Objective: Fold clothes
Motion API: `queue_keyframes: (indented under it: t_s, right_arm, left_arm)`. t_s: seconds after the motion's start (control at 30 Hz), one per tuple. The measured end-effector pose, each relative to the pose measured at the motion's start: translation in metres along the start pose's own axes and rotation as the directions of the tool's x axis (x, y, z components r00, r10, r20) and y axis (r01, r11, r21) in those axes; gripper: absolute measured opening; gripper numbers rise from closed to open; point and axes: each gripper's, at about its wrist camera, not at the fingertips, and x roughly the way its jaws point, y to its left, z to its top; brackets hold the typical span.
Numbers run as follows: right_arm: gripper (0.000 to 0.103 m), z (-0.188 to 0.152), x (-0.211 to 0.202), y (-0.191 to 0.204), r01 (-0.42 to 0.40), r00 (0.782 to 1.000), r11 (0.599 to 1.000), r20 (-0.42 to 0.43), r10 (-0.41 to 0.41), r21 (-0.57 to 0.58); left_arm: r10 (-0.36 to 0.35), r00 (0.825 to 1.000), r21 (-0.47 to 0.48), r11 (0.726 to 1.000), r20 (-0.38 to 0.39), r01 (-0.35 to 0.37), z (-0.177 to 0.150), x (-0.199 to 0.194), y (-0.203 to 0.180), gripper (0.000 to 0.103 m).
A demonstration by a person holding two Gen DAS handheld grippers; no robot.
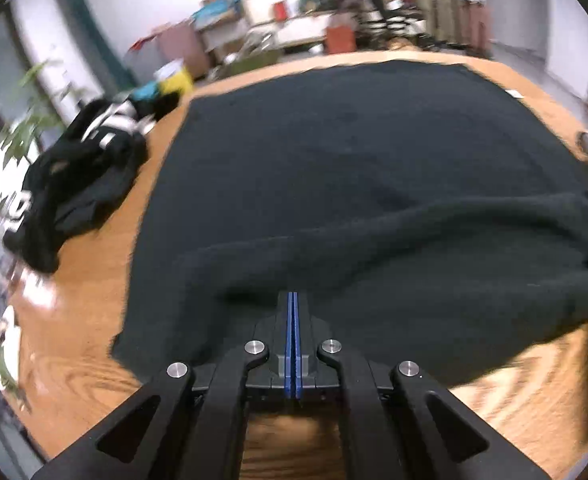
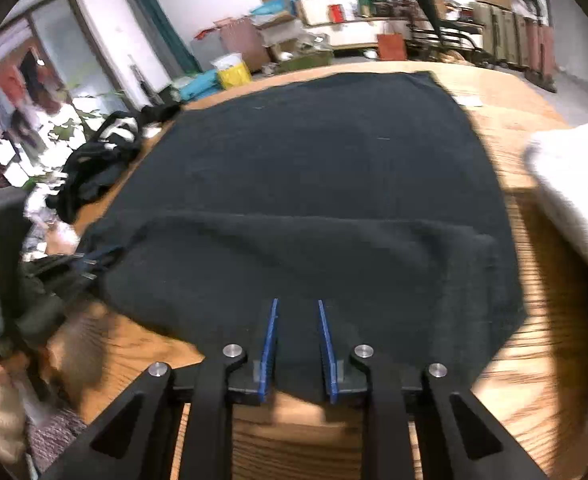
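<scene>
A dark garment lies spread on the wooden table, its near edge folded over into a thick roll. My left gripper is shut, its tips pinching the near fold of the garment. In the right wrist view the same garment lies flat with a fold across its near part. My right gripper is open, its blue pads on either side of the garment's near edge, which lies between the fingers. The left gripper shows at the left, at the garment's left end.
A heap of black and white clothes lies on the table to the left, also in the right wrist view. A white cloth lies at the right. Beyond the table's far edge stand boxes, a yellow bin and plants.
</scene>
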Motion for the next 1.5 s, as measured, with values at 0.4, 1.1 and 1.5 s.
queue_keyframes:
  t_s: [0.4,1.1,1.5]
  right_arm:
    - [0.022,0.002,-0.018,0.017,-0.178,0.984,0.983,0.001,0.178,0.036]
    - [0.017,0.002,-0.031,-0.003,-0.209,0.978,0.976,-0.007,0.209,0.066]
    - [0.010,0.026,0.010,-0.044,0.084,0.996,0.984,0.008,-0.087,0.160]
  left_arm:
    - [-0.210,0.978,0.004,0.978,0.016,0.210,0.001,-0.037,0.000,0.001]
    - [-0.218,0.975,-0.095,0.972,-0.042,0.213,0.010,-0.035,0.038,0.003]
    - [-0.219,0.971,-0.175,0.964,-0.092,0.200,0.021,0.021,0.052,0.003]
